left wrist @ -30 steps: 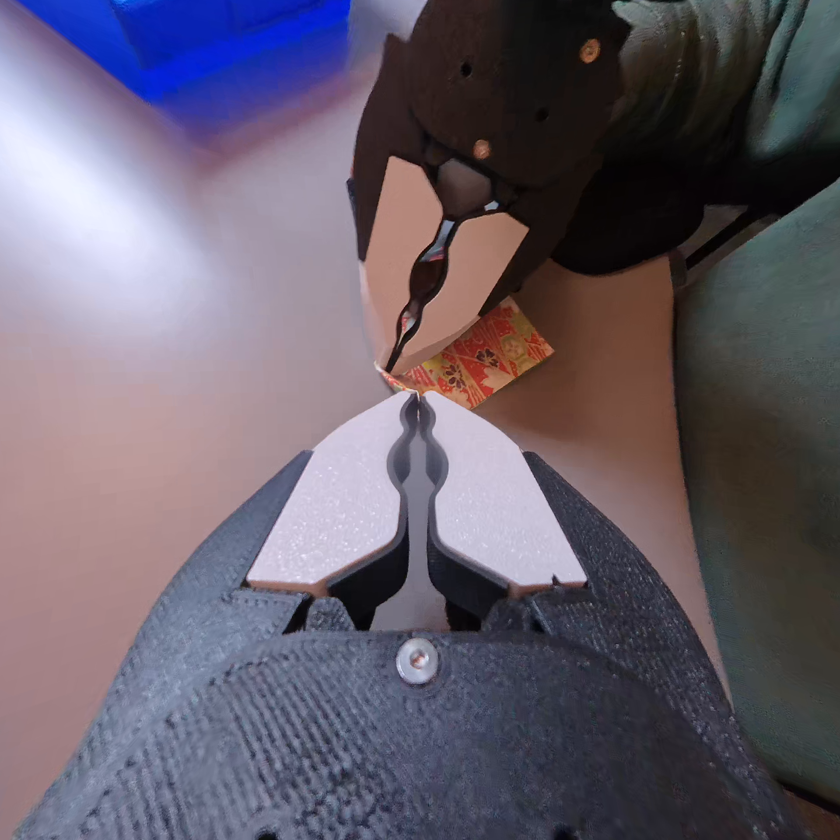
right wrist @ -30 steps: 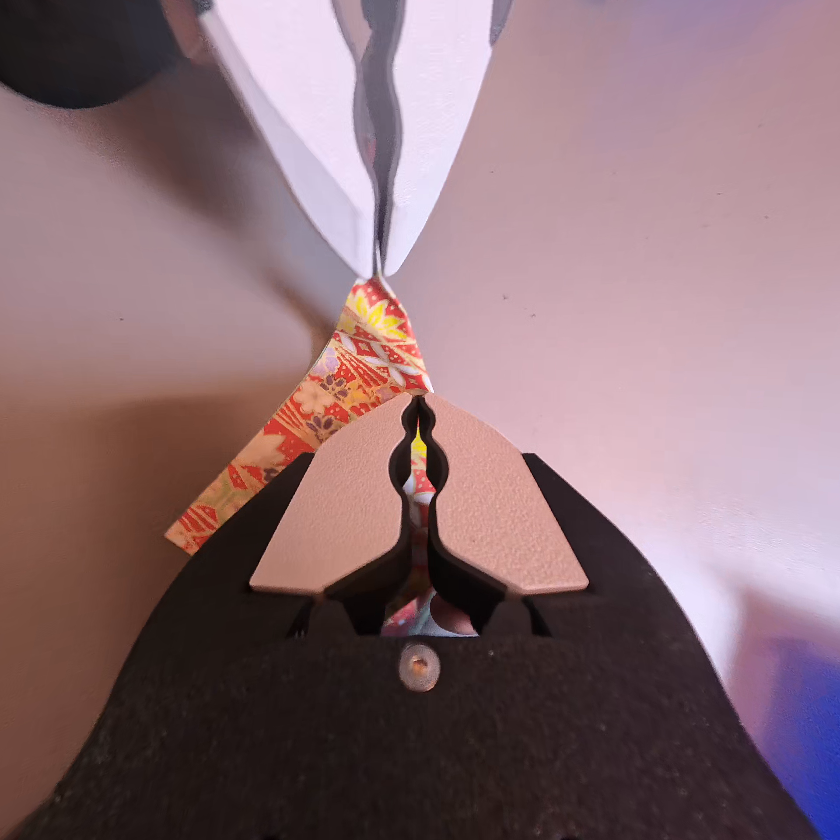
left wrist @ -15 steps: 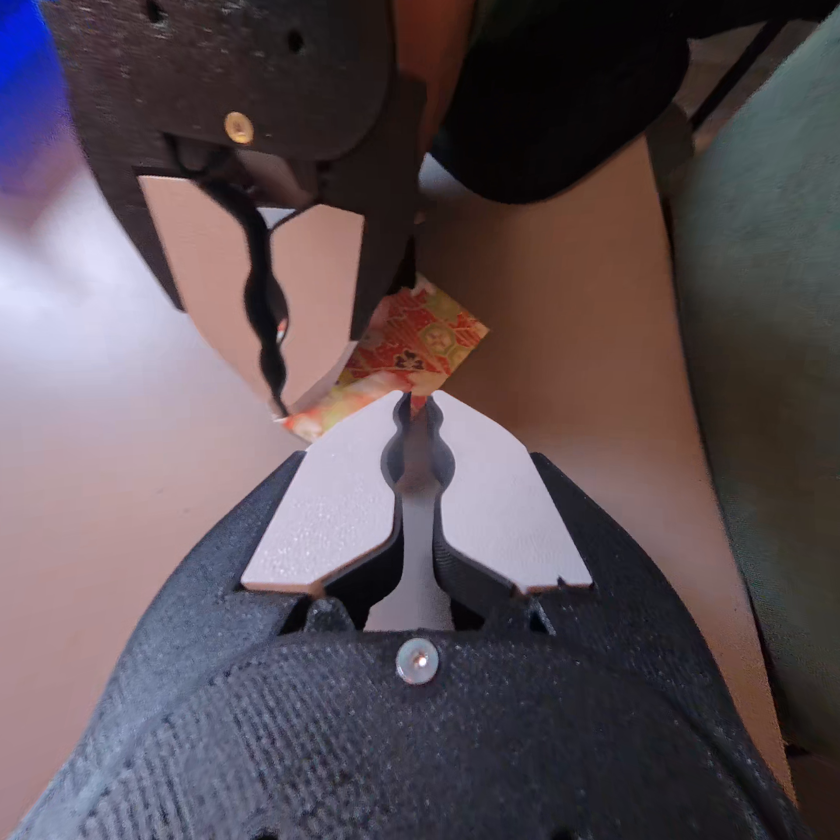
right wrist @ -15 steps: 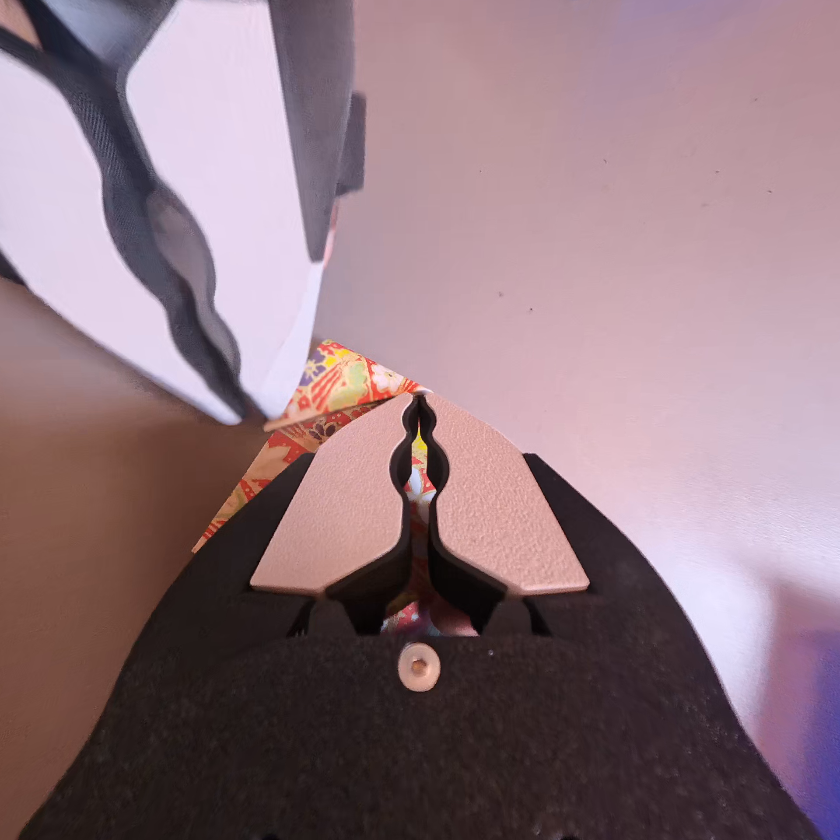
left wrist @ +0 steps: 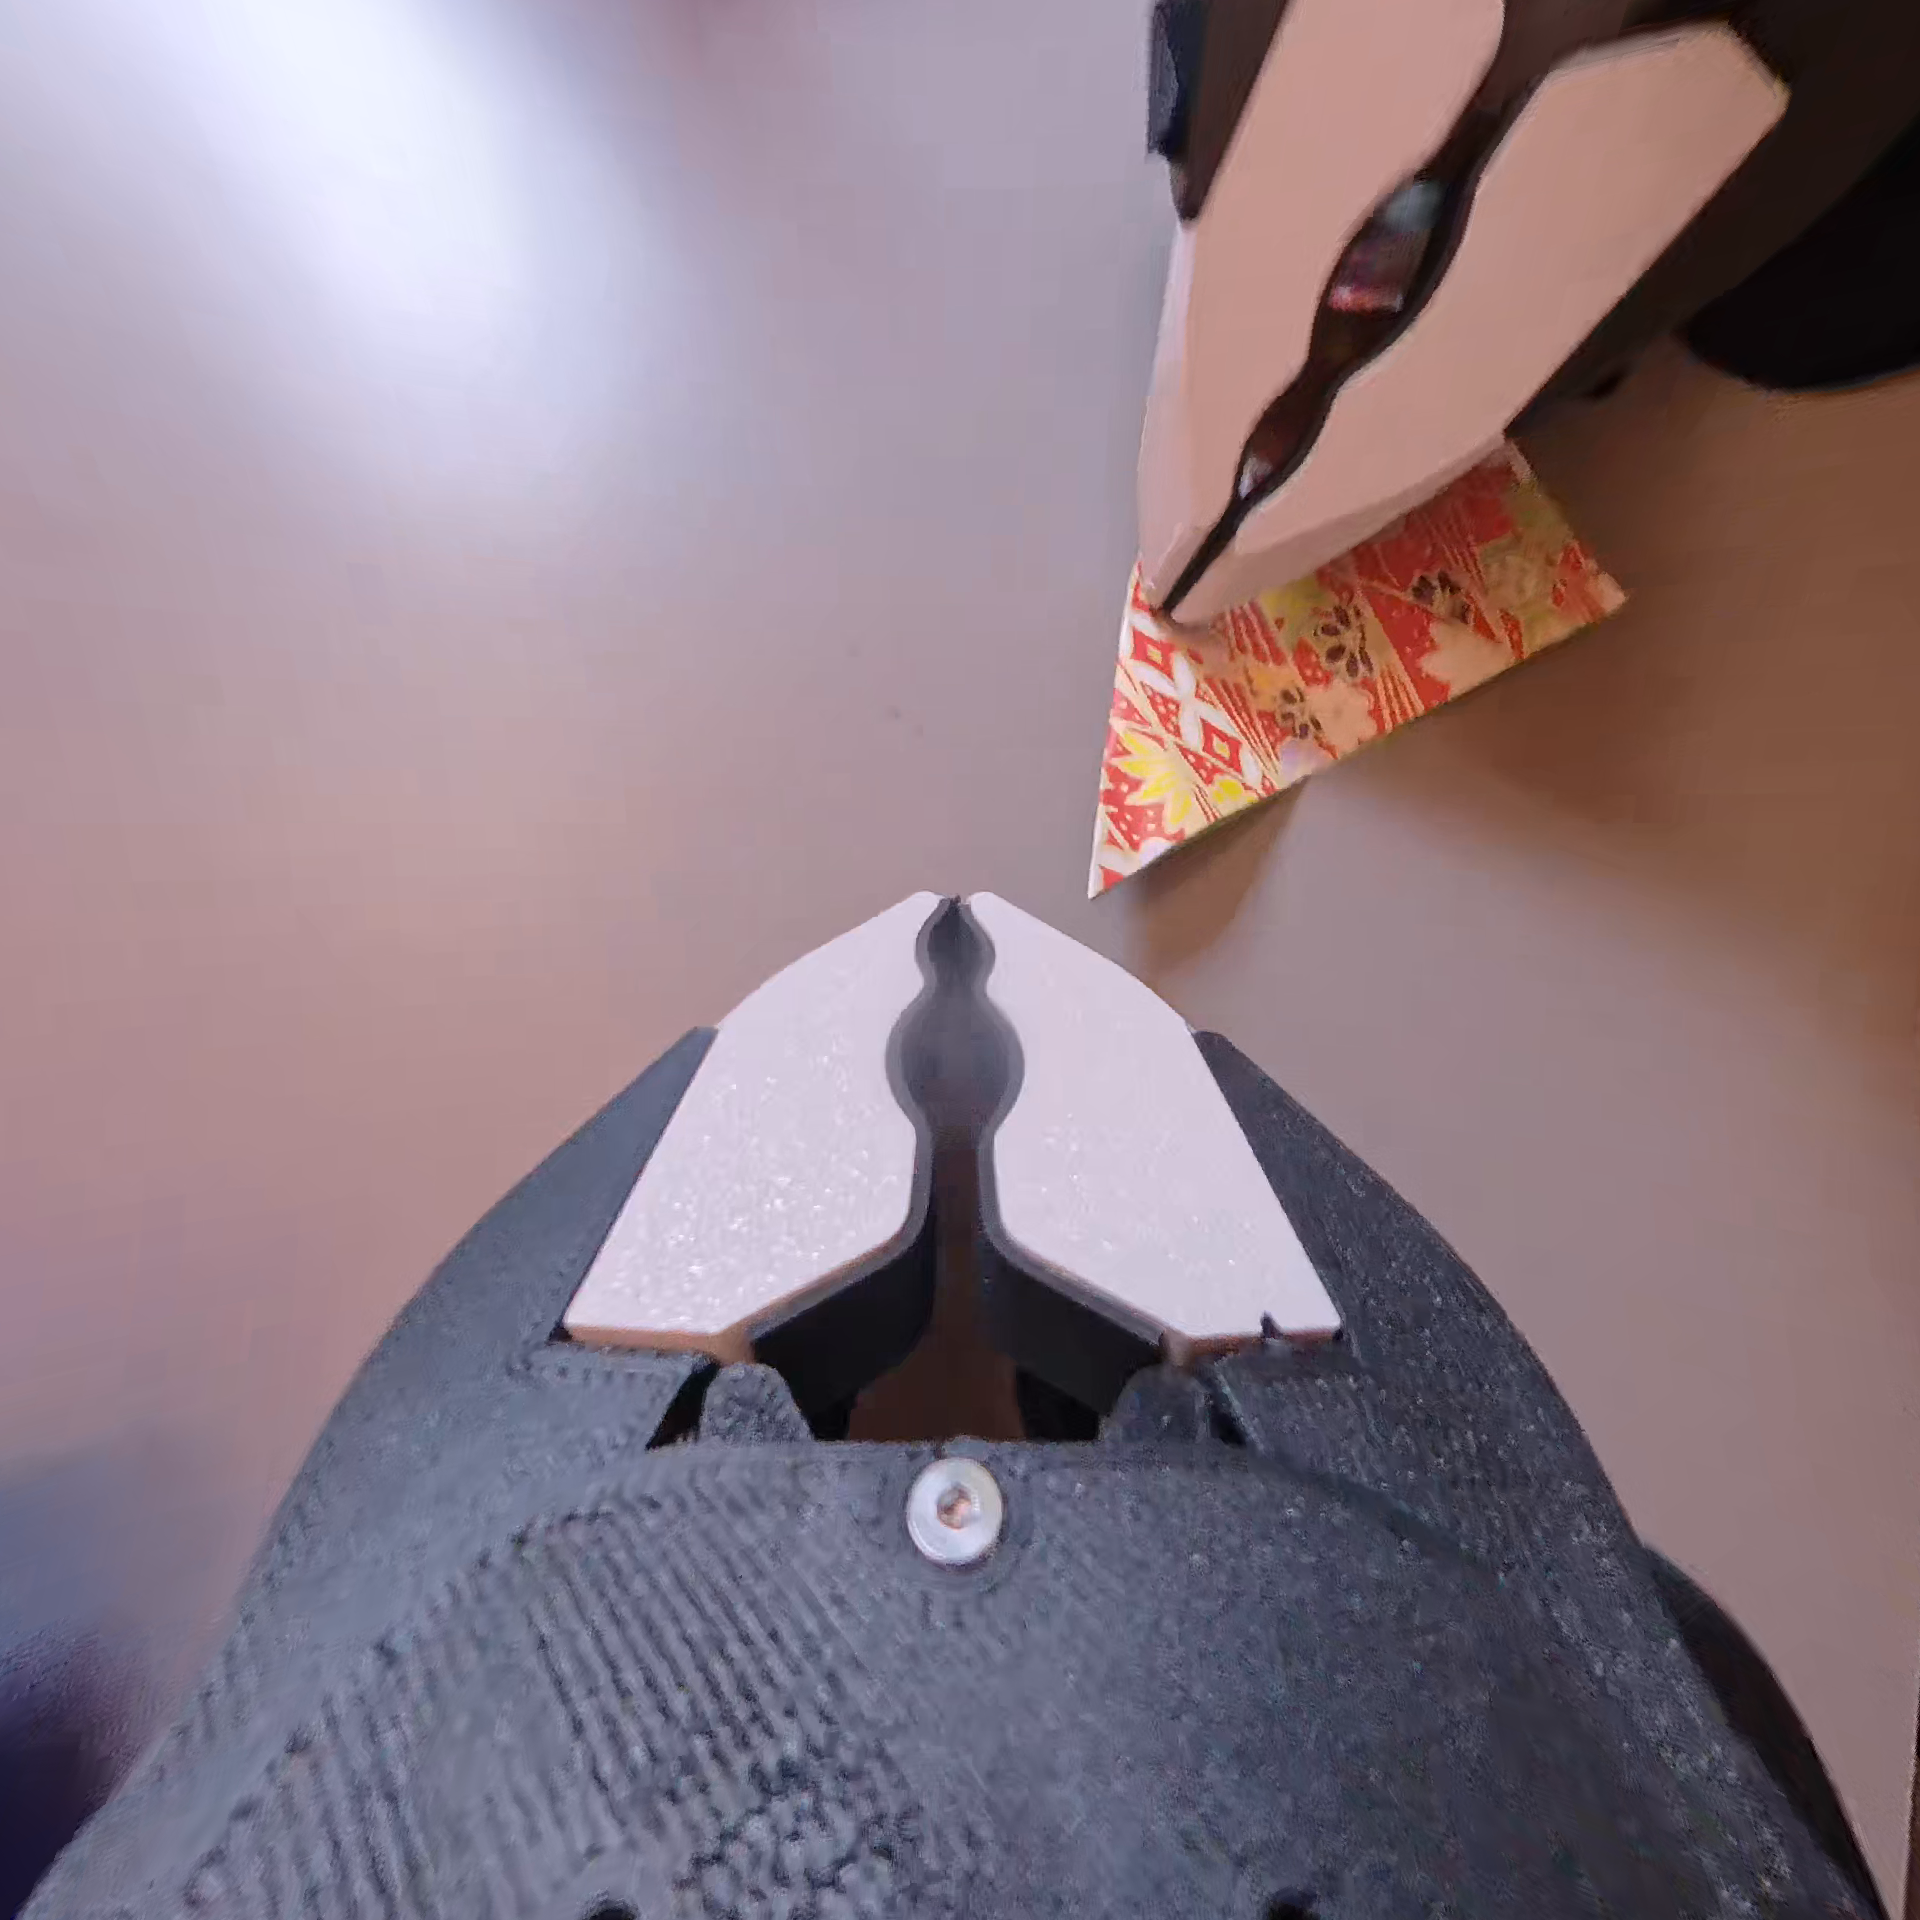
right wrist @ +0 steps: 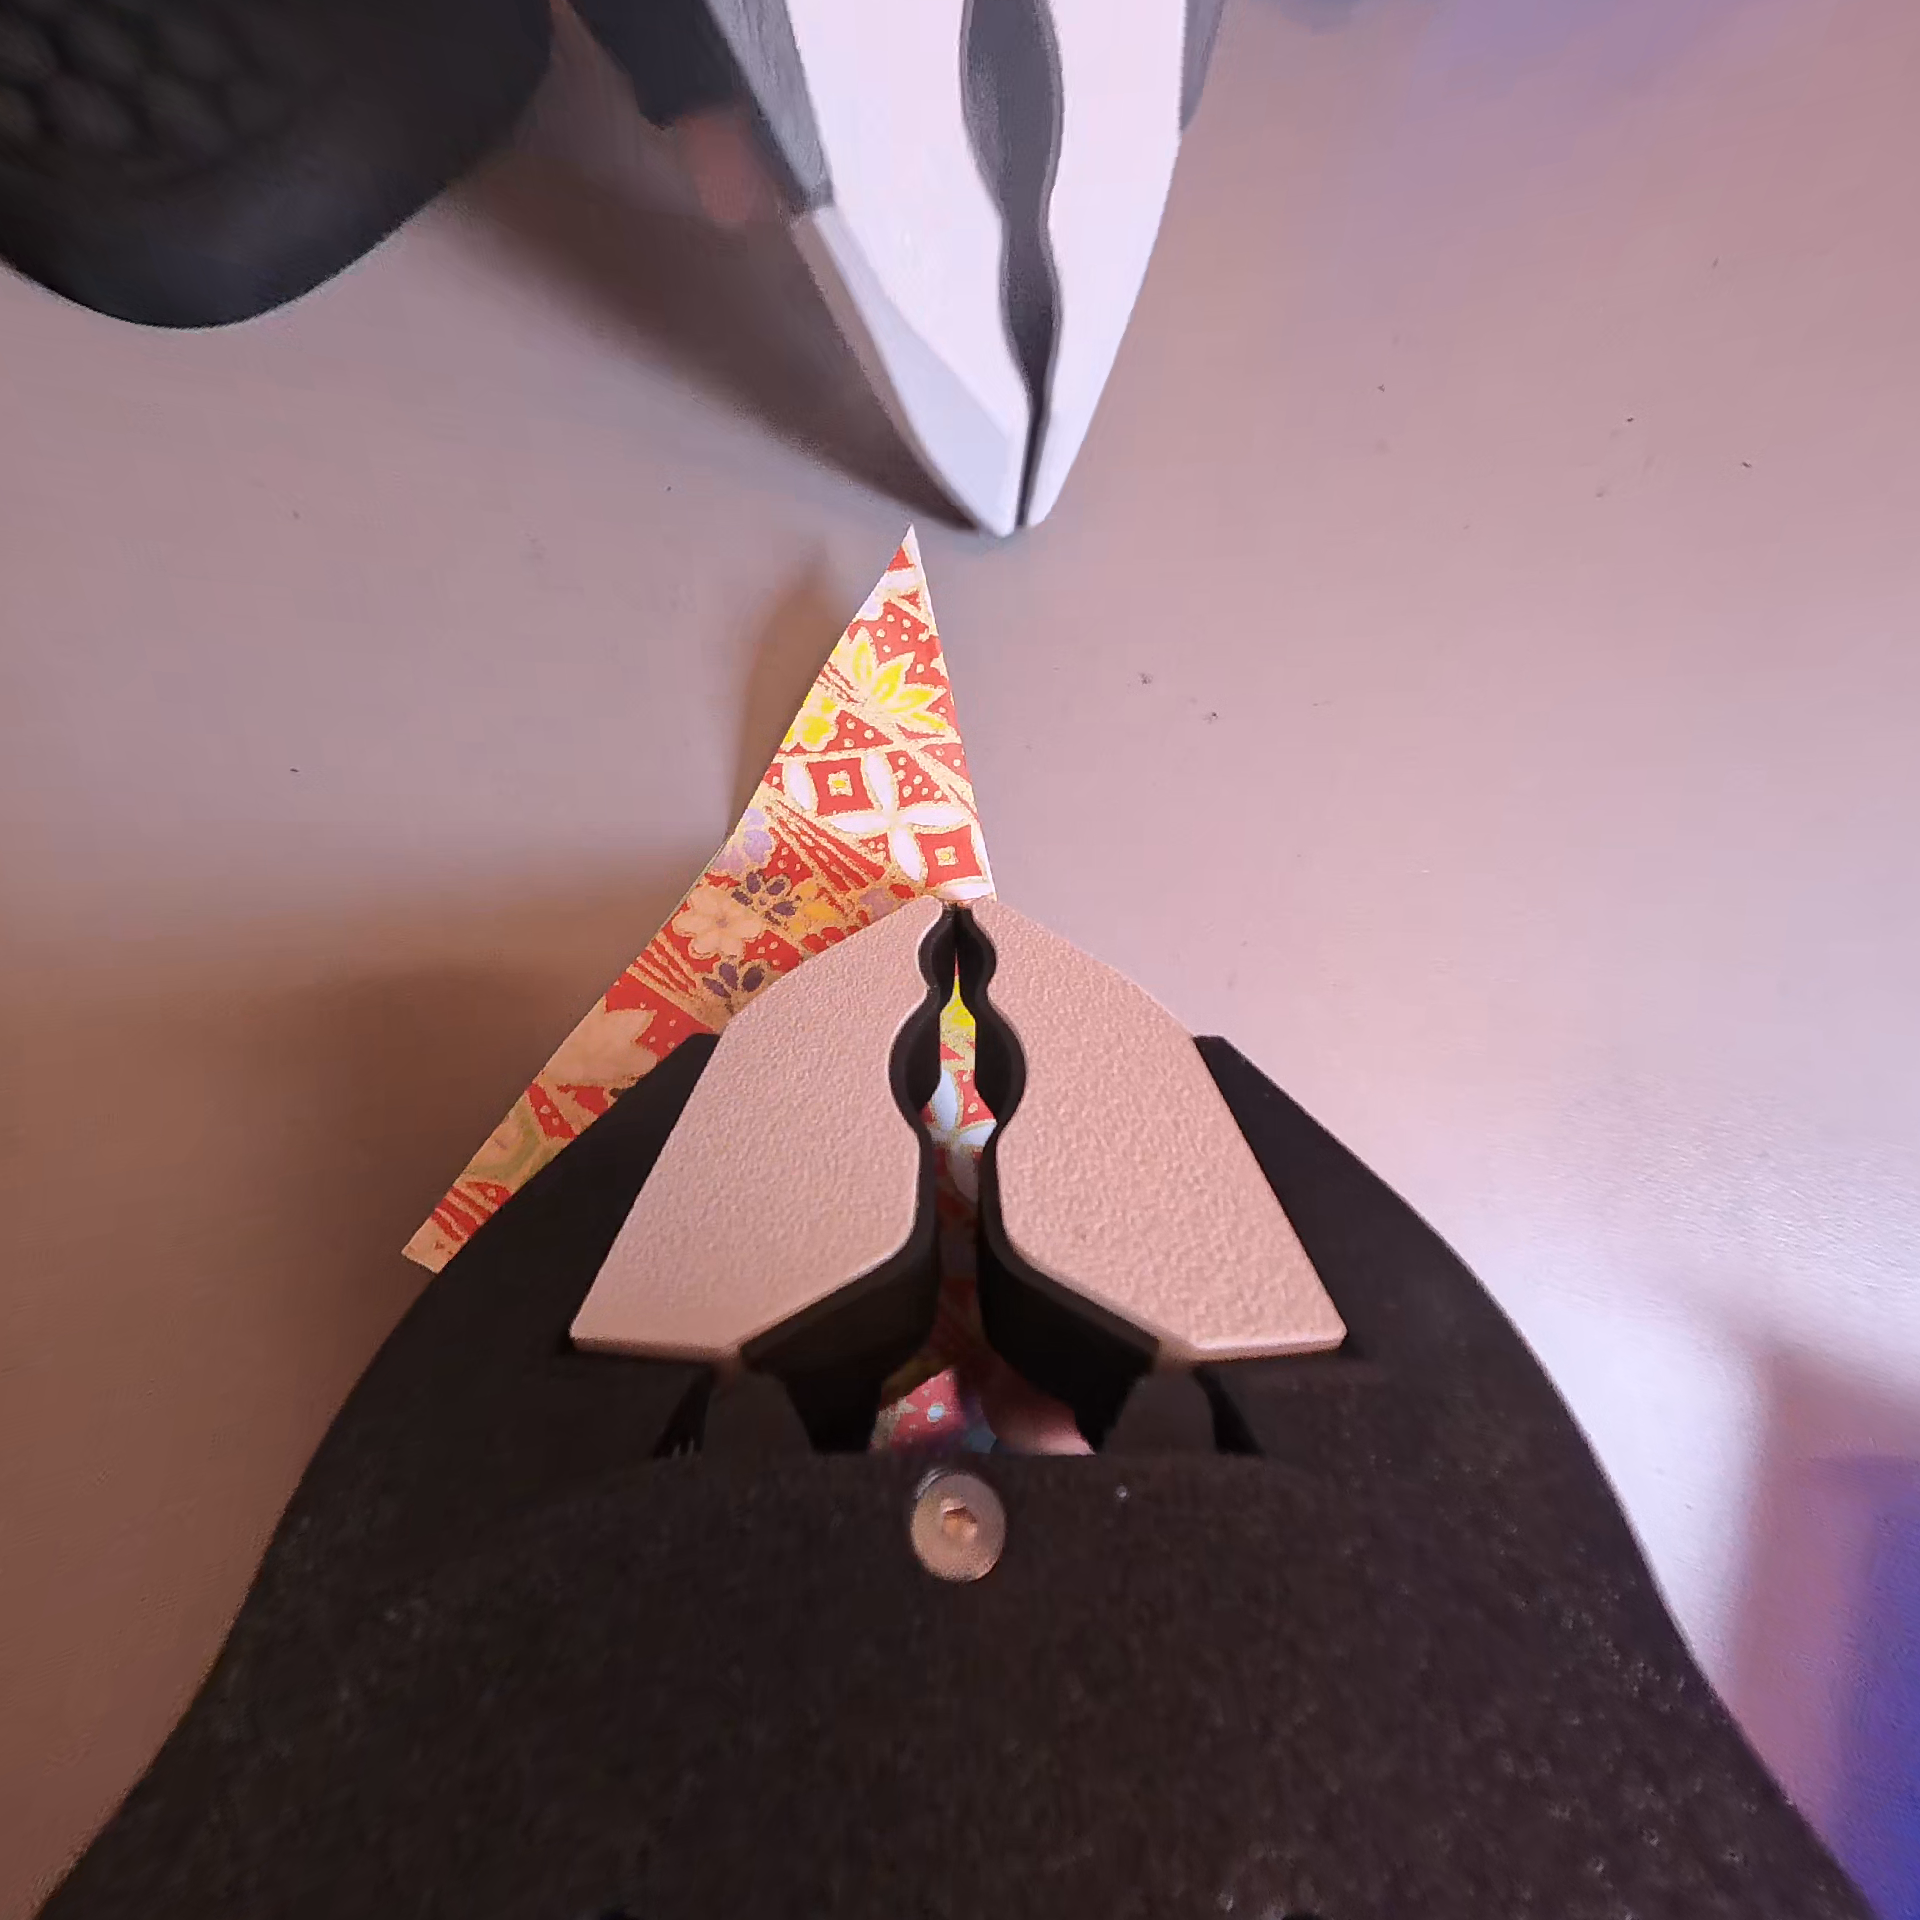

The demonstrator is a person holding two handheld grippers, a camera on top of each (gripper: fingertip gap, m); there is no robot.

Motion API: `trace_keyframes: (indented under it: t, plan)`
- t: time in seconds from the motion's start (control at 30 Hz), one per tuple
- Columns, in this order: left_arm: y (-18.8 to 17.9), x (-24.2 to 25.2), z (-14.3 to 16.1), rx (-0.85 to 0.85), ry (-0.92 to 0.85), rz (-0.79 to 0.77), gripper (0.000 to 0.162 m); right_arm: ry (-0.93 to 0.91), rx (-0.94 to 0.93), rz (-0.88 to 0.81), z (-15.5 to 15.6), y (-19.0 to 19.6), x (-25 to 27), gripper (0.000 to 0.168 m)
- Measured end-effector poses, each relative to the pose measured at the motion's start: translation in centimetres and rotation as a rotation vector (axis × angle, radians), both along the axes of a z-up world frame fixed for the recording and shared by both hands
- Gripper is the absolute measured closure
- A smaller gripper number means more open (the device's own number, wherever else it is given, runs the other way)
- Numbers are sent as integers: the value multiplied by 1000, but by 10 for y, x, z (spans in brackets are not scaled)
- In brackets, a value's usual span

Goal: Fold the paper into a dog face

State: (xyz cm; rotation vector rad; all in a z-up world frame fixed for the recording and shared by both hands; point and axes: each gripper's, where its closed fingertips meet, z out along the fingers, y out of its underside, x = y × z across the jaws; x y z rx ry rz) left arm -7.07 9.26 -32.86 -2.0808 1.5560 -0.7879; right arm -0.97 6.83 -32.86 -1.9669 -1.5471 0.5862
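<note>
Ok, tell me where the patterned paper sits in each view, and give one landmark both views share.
Left wrist view: the patterned paper lies upper right, under the right gripper.
Right wrist view: the paper lies centre, running beneath the right gripper.
Shared landmark: the paper's sharp corner nearest the shut left gripper.

Paper (left wrist: 1288,707): red-gold floral origami sheet, folded into triangle, lying flat on table (left wrist: 520,623), sharp corner pointing out, other end sitting under gripper tips.
</note>
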Motion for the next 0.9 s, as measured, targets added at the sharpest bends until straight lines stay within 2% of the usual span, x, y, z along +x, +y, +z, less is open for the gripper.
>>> trace_keyframes:
  t: [0.2,0.33,0.53,0.9]
  plan:
    - [-20,18,1,73,-39,-179,162,6,1,2,0,0,0,168]
    - [-25,40,10,41,-152,-164,162,10,2,3,0,0,0,168]
    - [-21,63,19,89,-207,-116,162,8,14,9,0,0,0,168]
    - [-45,67,10,85,-121,-209,162,15,4,1,0,0,0,168]
